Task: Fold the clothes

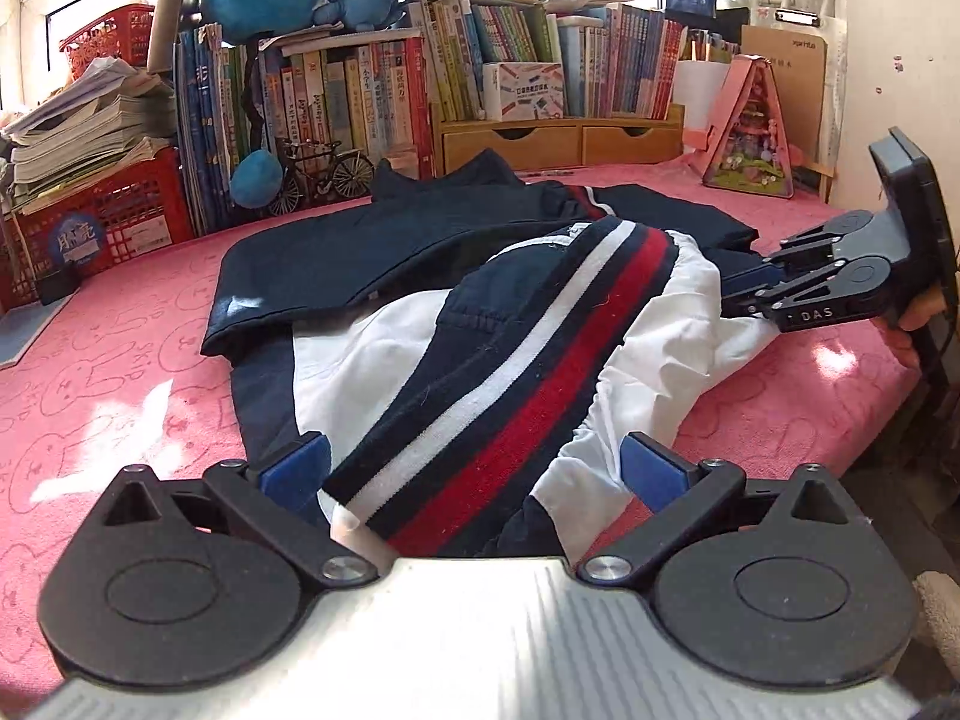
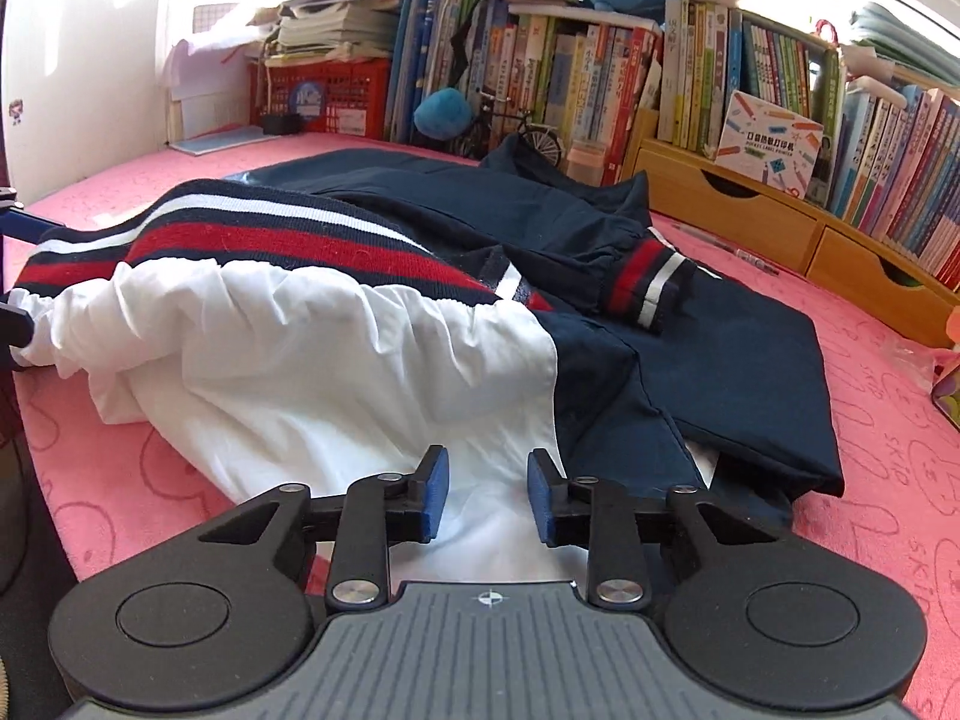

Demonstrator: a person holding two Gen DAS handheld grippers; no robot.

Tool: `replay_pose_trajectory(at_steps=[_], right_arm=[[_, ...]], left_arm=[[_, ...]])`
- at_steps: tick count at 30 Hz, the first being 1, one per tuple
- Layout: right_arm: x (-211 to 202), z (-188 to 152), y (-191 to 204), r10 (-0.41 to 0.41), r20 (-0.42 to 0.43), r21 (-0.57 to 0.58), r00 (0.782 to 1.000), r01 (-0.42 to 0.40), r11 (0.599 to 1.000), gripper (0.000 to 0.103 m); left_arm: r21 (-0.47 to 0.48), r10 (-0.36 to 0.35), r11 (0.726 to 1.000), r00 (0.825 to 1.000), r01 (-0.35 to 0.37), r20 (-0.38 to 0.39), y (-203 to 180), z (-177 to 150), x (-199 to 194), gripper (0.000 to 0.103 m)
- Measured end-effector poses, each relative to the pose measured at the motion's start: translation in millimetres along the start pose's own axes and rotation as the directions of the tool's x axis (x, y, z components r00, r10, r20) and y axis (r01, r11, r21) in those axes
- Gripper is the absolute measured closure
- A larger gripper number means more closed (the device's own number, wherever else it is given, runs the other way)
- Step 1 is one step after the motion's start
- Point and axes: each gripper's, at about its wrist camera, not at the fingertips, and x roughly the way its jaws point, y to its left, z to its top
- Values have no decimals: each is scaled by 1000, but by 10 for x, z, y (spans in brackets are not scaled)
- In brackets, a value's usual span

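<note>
Navy jacket (image 1: 420, 252) lay half folded on the desk (image 1: 120, 360); left tool (image 1: 474, 468) gaped around its hem, right tool (image 2: 487, 501) narrowed over white cloth, unclamped.

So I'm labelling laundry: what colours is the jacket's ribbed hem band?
Navy, white and red stripes on the hem band, clearest in the left wrist view.

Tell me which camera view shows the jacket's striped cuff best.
The right wrist view. There the striped cuff lies in the open on the navy jacket, with its red, white and navy bands facing the camera. The left wrist view shows only a small, distant sliver of the cuff behind the raised striped hem.
</note>
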Motion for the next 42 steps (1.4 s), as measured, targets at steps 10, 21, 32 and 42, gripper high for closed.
replay_pose_trajectory(at_steps=[10, 21, 32, 42], right_arm=[[-209, 243, -256, -58, 128, 32, 990, 54, 998, 9], [881, 878, -305, 53, -79, 254, 995, -32, 967, 43], [257, 783, -711, -140, 55, 403, 989, 106, 909, 78], [-108, 486, -1350, 130, 287, 587, 949, -281, 759, 13]], left_arm=[[-274, -83, 956, 991, 108, 101, 329, -101, -213, 4], [-384, -97, 917, 994, 106, 44, 287, -220, -23, 49], [-338, -103, 934, 994, 112, 44, 238, -266, 76, 47], [-329, -100, 938, 994, 107, 39, 250, -196, 22, 45]])
